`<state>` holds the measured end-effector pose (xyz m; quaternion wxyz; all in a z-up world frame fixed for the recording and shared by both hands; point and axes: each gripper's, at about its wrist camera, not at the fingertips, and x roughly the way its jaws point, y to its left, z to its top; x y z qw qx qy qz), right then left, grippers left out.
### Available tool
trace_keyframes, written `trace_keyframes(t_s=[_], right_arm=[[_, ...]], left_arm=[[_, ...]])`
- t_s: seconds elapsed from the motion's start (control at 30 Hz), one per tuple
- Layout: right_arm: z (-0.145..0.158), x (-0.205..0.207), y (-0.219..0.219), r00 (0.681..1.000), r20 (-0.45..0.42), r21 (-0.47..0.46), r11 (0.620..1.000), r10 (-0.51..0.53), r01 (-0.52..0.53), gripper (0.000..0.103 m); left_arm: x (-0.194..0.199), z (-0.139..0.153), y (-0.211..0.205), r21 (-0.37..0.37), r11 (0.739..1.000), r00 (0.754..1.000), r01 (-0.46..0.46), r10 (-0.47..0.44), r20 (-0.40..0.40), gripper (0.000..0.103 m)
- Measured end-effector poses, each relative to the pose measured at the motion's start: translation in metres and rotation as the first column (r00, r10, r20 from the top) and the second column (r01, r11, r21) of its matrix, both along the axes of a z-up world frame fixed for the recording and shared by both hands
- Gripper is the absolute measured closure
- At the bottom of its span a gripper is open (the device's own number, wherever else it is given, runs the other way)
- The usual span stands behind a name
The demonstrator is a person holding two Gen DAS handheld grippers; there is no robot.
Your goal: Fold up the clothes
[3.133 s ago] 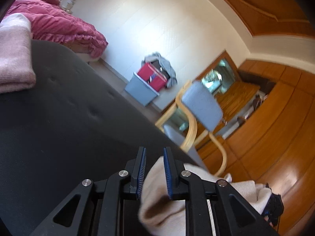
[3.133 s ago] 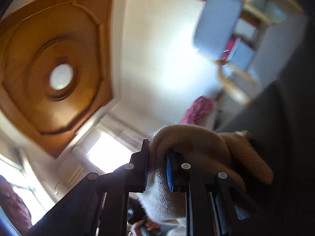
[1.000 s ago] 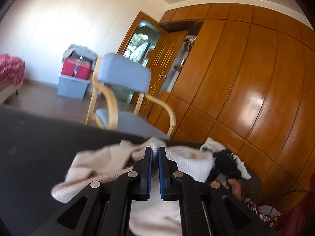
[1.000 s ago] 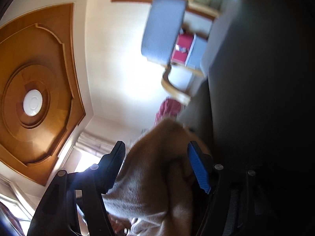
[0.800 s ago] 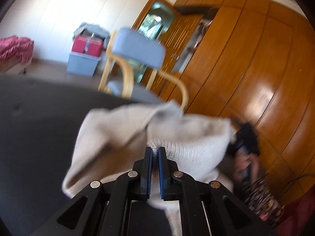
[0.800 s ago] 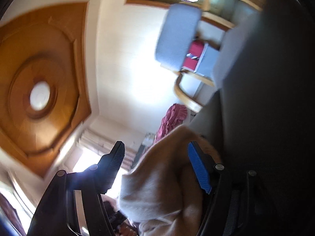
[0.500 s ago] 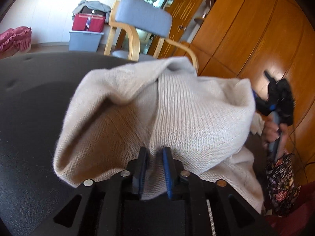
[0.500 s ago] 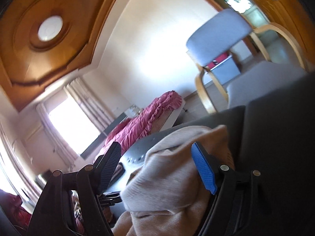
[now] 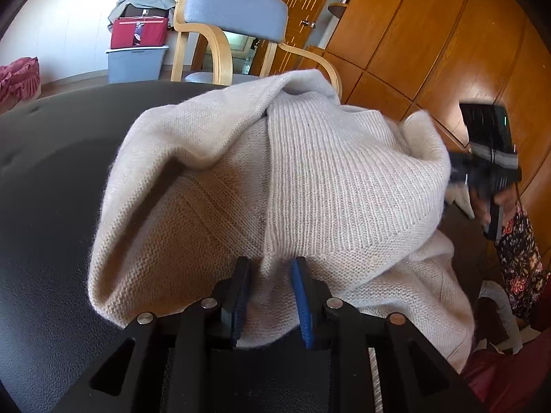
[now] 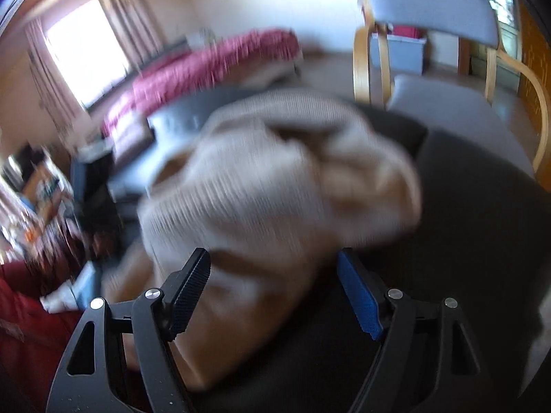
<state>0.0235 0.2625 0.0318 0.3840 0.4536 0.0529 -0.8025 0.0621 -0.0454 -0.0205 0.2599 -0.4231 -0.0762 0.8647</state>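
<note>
1. The left claw (image 9: 270, 296) is being held low over the near edge of the sweater (image 9: 275, 179); its jaws have just been opening and are standing partly apart, with a fold of knit lying between the pads, no longer being pinched.
2. The right claw (image 10: 275, 289) is being held wide open, its jaws having just been opening further; the sweater (image 10: 275, 186) is lying between and beyond the fingers, not being gripped, though the view is blurred.
3. The sweater is being left in a bunched heap on the dark padded surface (image 9: 51, 172), near its edge.
4. In the left view, the right claw (image 9: 489, 172) is being seen just past the sweater's right side, carried in a hand.
5. Beyond, a chair (image 9: 237, 17) is being shown, with a grey bin (image 9: 134, 63) behind it.
</note>
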Motion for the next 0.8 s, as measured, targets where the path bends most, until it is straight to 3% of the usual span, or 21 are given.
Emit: trace_keyframes(t_s=[0.07, 0.17, 0.27, 0.3, 0.37, 0.43, 0.5, 0.6, 0.77, 0.8], right_arm=[[-0.011, 0.01, 0.013, 1.0, 0.013, 0.04, 0.999, -0.01, 0.01, 0.024], [0.007, 0.017, 0.046, 0.998, -0.007, -0.123, 0.991, -0.06, 0.059, 0.024], [0.05, 0.016, 0.071, 0.986, -0.121, -0.293, 0.953, -0.114, 0.074, 0.024], [0.061, 0.014, 0.07, 0.982, -0.154, -0.303, 0.951, -0.111, 0.06, 0.023], [0.074, 0.002, 0.057, 0.981, -0.187, -0.261, 0.965, -0.05, -0.001, 0.02], [0.073, -0.012, 0.034, 0.981, -0.195, -0.162, 0.986, 0.013, -0.045, 0.02], [0.066, -0.021, 0.016, 0.986, -0.155, -0.086, 0.993, 0.062, -0.076, 0.02], [0.041, -0.03, -0.001, 0.991, -0.021, -0.016, 0.991, 0.135, -0.135, 0.02], [0.001, -0.018, -0.002, 0.983, 0.03, 0.092, 0.979, 0.181, -0.183, 0.021], [-0.005, -0.015, -0.002, 0.984, 0.024, 0.099, 0.979, 0.174, -0.176, 0.024]], left_arm=[[-0.003, 0.0, -0.001, 0.01, 1.0, 1.0, 0.001, -0.001, 0.007, 0.078], [-0.007, -0.001, -0.001, 0.024, 1.0, 1.0, 0.003, -0.003, 0.016, 0.078], [-0.009, -0.002, 0.001, 0.035, 0.999, 1.0, 0.004, -0.005, 0.024, 0.077], [-0.01, -0.002, 0.001, 0.038, 0.999, 1.0, 0.003, -0.004, 0.025, 0.077], [-0.011, -0.003, 0.001, 0.045, 0.999, 1.0, 0.0, -0.001, 0.027, 0.077], [-0.013, -0.004, 0.0, 0.057, 0.998, 1.0, -0.002, 0.0, 0.031, 0.077], [-0.014, -0.005, -0.003, 0.074, 0.997, 0.999, -0.004, 0.001, 0.039, 0.076], [-0.014, -0.006, -0.005, 0.086, 0.996, 0.999, -0.005, 0.001, 0.046, 0.076], [-0.015, -0.004, -0.003, 0.082, 0.996, 0.999, 0.021, -0.025, 0.045, 0.072], [-0.016, -0.004, -0.001, 0.076, 0.997, 0.998, 0.03, -0.033, 0.044, 0.071]])
